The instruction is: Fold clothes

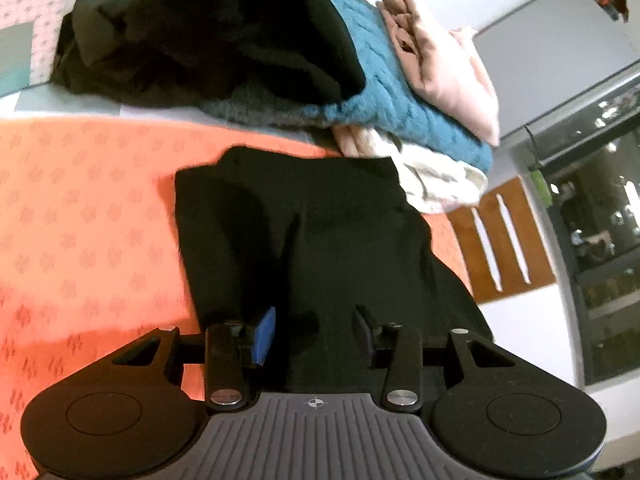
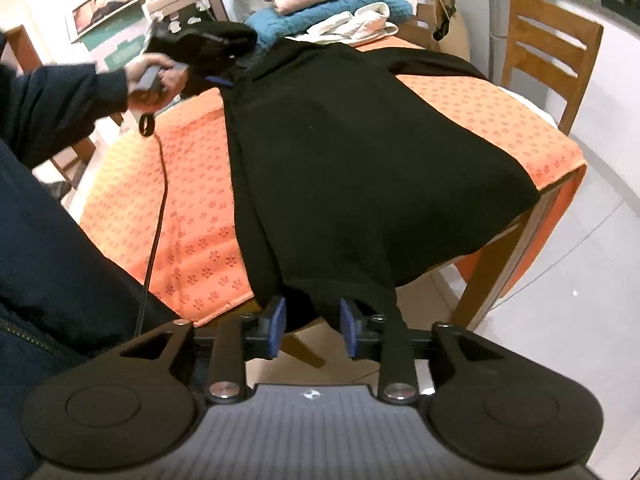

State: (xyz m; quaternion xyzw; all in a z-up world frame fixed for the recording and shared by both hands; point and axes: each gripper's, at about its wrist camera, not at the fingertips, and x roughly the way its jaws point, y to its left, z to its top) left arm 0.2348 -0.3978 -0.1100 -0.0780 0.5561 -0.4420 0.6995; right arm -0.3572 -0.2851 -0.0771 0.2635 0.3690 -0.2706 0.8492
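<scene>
A black garment [image 2: 360, 152] is spread along the surface [image 2: 168, 208], partly doubled, one end overhanging. Both tongs [image 1: 316, 334] [image 2: 312, 328] are spread at its ends. Folded clothes [image 1: 400, 92] are stacked behind.

L cam close over black garment [image 1: 320, 232], R cam farther back, both share it

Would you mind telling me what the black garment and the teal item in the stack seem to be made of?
Black garment: apparently soft matte knit or fleece, since it drapes limply without sheen. Teal item: likely thick fuzzy knit, showing raised cable-like texture.
</scene>
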